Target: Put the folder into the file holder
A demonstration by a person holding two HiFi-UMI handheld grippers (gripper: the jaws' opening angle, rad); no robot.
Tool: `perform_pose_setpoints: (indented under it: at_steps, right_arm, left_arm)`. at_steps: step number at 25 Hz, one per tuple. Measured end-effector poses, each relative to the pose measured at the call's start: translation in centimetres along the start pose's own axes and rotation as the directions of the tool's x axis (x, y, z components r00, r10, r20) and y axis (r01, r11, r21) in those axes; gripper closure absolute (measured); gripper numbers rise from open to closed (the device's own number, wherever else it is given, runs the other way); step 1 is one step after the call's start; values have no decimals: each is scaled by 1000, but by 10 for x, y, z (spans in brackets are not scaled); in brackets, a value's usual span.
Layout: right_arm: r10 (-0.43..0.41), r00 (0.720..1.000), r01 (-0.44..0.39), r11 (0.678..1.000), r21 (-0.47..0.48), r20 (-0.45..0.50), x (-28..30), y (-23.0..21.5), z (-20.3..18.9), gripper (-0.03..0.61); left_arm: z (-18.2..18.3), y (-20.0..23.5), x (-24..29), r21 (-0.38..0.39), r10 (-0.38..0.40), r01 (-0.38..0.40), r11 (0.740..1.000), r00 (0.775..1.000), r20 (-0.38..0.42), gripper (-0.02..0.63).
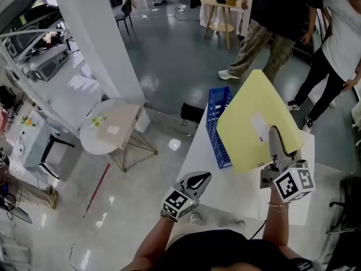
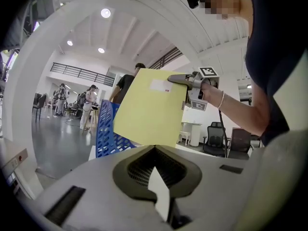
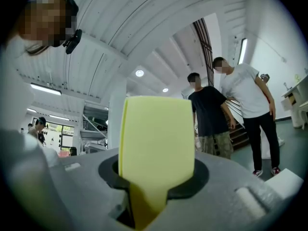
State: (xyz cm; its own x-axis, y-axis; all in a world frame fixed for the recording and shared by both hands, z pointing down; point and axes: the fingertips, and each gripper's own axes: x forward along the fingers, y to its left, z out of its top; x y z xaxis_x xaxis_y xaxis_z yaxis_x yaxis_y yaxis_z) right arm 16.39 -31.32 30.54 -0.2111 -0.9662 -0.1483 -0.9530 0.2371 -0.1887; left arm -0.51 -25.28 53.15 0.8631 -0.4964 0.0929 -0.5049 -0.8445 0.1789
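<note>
Folder point(image 1: 254, 123), yellow with a small white label, is held up in the air over the white table point(image 1: 225, 191), tilted, with one corner pointing toward 12 o'clock in the head view. It is not in the file holder. The table fills the lower middle of the head view, and its far end reaches toward 12 o'clock. A blue file holder point(image 1: 217, 123) with perforated walls stands upright near the table's 11 o'clock edge. The folder's 9 o'clock edge overlaps it in the head view; I cannot tell whether the two touch. A small round white table point(image 1: 107, 129) stands on the floor at 9 o'clock, well apart from the work table. The right gripper point(image 1: 275, 133) at 4 o'clock clamps the folder by its lower edge, and in its own view the yellow sheet rises straight up from between the jaws. The left gripper point(image 1: 203, 177) at 6 o'clock hovers near the table's near edge with its jaws pressed together and nothing between them, and its view looks across at the folder and holder
</note>
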Motion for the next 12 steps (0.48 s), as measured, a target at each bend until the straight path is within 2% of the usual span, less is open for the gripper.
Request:
perform_pose_setpoints:
  at_steps: [6,9,12]
  right_arm:
    - [-61,998,64,996,-68,33,23,13,-14,420]
    - [-81,996,84,994,-67,48,33,20,-21,420]
    - [-85,994,91,992,-86,71,42,29,-24,420]
  left_arm:
    - [-4,21,-21,17,13,-13,1000,1000,7,617]
    - [0,26,-30,0,18,-18,1000,1000,18,617]
    - [2,30,-37,17,21,-21,1000,999,38,617]
